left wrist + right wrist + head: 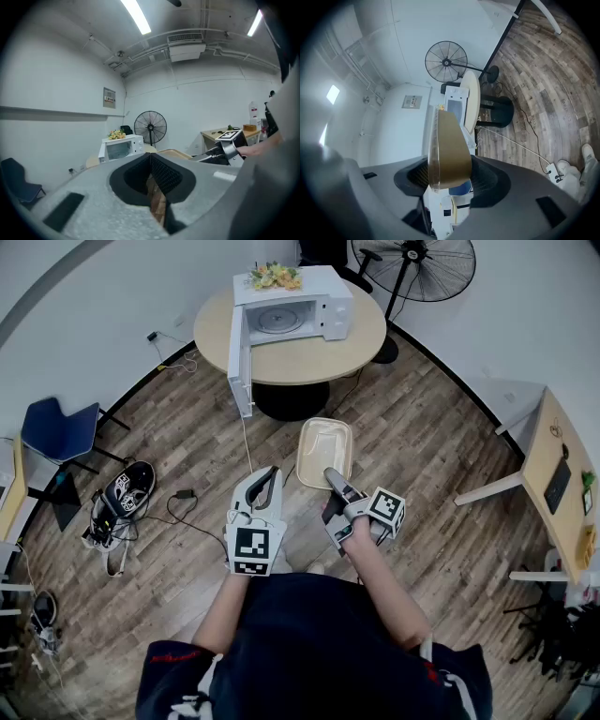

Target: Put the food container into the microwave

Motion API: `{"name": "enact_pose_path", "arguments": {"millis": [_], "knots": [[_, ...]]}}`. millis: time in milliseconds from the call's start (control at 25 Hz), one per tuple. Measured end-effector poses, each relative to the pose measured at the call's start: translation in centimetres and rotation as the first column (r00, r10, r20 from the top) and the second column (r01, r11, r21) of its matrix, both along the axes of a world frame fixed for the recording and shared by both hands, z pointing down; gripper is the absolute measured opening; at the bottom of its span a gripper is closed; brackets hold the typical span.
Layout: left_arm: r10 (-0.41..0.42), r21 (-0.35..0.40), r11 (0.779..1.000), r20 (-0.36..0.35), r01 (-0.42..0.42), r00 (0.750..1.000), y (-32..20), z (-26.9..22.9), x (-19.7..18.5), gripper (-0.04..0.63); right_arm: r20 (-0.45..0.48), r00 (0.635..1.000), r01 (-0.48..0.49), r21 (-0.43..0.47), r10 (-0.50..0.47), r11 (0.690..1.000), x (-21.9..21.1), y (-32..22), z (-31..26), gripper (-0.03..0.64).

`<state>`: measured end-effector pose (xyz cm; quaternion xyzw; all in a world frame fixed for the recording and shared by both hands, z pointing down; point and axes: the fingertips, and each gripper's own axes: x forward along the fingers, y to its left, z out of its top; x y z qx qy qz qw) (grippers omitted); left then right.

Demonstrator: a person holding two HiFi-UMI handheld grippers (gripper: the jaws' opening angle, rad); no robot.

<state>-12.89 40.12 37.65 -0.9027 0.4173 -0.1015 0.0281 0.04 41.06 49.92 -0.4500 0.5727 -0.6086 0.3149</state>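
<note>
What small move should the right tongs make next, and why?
Probably carry the food container forward toward the microwave: the right tongs grip its near rim, the door stands open, and the container hangs over the floor, short of the round table.

In the head view the fan (pixel 412 263) is cut off by the top edge, and the side desk (pixel 542 451) by the right edge. The right tool (pixel 331 476) covers the near rim of the food container (pixel 325 448). In the right gripper view that container hides much of the microwave (pixel 453 96). The wall sign (pixel 109 97) in the left gripper view is too small to read.
</note>
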Motion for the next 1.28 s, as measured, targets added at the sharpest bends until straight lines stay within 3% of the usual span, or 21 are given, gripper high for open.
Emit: {"name": "enact_pose_path", "arguments": {"millis": [720, 1280], "knots": [[-0.039, 0.0, 0.999, 0.027, 0.039, 0.999, 3.1, 1.3, 2.5, 0.017, 0.05, 0.999, 0.021, -0.007, -0.02, 1.0, 3.3, 1.5, 1.6, 0.233], [-0.027, -0.019, 0.999, 0.01, 0.027, 1.0, -5.1, 2.0, 3.5, 0.017, 0.053, 0.998, 0.019, -0.035, -0.017, 0.999, 4.0, -5.8, 2.2, 0.233]]}}
